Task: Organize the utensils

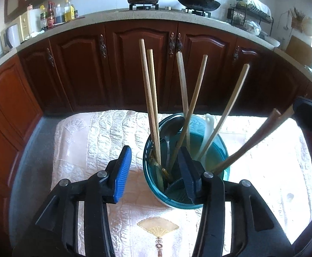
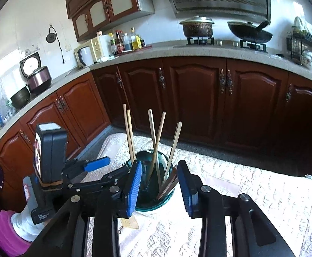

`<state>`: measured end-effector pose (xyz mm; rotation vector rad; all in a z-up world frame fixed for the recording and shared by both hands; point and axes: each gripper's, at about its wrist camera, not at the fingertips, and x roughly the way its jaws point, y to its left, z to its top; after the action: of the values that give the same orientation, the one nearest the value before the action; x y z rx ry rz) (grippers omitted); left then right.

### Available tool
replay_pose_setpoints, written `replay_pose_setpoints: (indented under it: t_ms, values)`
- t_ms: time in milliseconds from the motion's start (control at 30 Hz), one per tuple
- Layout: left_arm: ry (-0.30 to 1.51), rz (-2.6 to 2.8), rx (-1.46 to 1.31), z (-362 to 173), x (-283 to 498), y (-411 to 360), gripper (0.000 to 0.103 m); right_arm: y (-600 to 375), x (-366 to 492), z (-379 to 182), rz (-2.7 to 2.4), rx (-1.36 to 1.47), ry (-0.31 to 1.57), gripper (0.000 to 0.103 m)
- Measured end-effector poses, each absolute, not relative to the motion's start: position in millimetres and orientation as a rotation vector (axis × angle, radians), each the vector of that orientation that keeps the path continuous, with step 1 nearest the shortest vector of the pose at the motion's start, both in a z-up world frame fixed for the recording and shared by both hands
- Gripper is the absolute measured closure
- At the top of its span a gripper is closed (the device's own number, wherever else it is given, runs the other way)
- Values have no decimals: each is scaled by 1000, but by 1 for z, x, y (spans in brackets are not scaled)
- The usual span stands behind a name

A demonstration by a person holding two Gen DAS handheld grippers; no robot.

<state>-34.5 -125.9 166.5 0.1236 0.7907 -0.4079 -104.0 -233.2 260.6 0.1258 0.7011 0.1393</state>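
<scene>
Left gripper (image 1: 156, 167): jaws spread, nothing pinched, left pad over the cloth (image 1: 104, 132), right pad at the near rim of the cup (image 1: 222, 150). Right gripper (image 2: 159, 184): jaws likewise spread and empty, cup (image 2: 147, 205) seen between the pads. Chopsticks (image 1: 148, 98) and spoon (image 1: 173, 128): stood upright and fanned inside the teal cup, set on the quilted cloth before brown cabinets (image 1: 134, 68).
</scene>
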Motion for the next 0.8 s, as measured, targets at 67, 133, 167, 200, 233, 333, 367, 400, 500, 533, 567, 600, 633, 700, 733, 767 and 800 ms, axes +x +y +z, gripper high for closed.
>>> replay_pose_setpoints:
  t_ms: [67, 133, 167, 200, 233, 333, 367, 400, 500, 533, 567, 600, 633, 700, 733, 767, 800]
  values:
    - [781, -406, 124, 171, -40, -124, 58, -232, -108, 265, 139, 128, 687, 69]
    - [766, -400, 130, 175, -46, -122, 58, -229, -113, 267, 139, 126, 676, 68]
    - [757, -395, 134, 177, -49, -120, 58, -227, -115, 268, 139, 123, 671, 66]
    - [749, -392, 135, 179, -52, -119, 58, -226, -117, 268, 137, 120, 667, 65]
    - [743, -389, 134, 182, -55, -118, 58, -224, -119, 268, 133, 119, 664, 64]
    - [731, -383, 128, 186, -63, -112, 58, -220, -124, 264, 132, 130, 666, 63]
    - [724, -381, 124, 188, -66, -110, 58, -218, -126, 261, 130, 136, 669, 63]
    - [718, -377, 123, 190, -69, -107, 58, -217, -128, 260, 129, 137, 671, 63]
    - [709, -366, 117, 194, -76, -101, 58, -213, -132, 253, 118, 142, 680, 62]
    - [708, -362, 112, 195, -79, -99, 58, -213, -132, 251, 114, 144, 682, 62]
    - [707, -358, 109, 196, -81, -97, 58, -211, -133, 247, 110, 147, 687, 62]
    - [704, -351, 106, 197, -84, -95, 58, -210, -134, 245, 110, 148, 692, 62]
    - [701, -345, 105, 198, -86, -94, 58, -208, -135, 242, 109, 147, 700, 62]
    - [696, -337, 101, 201, -91, -92, 58, -205, -136, 237, 103, 142, 709, 62]
    - [695, -336, 98, 201, -93, -90, 58, -203, -137, 235, 99, 141, 712, 62]
    - [694, -334, 96, 202, -95, -88, 58, -202, -137, 232, 96, 144, 715, 62]
    - [693, -331, 96, 203, -95, -88, 58, -202, -137, 231, 93, 149, 717, 62]
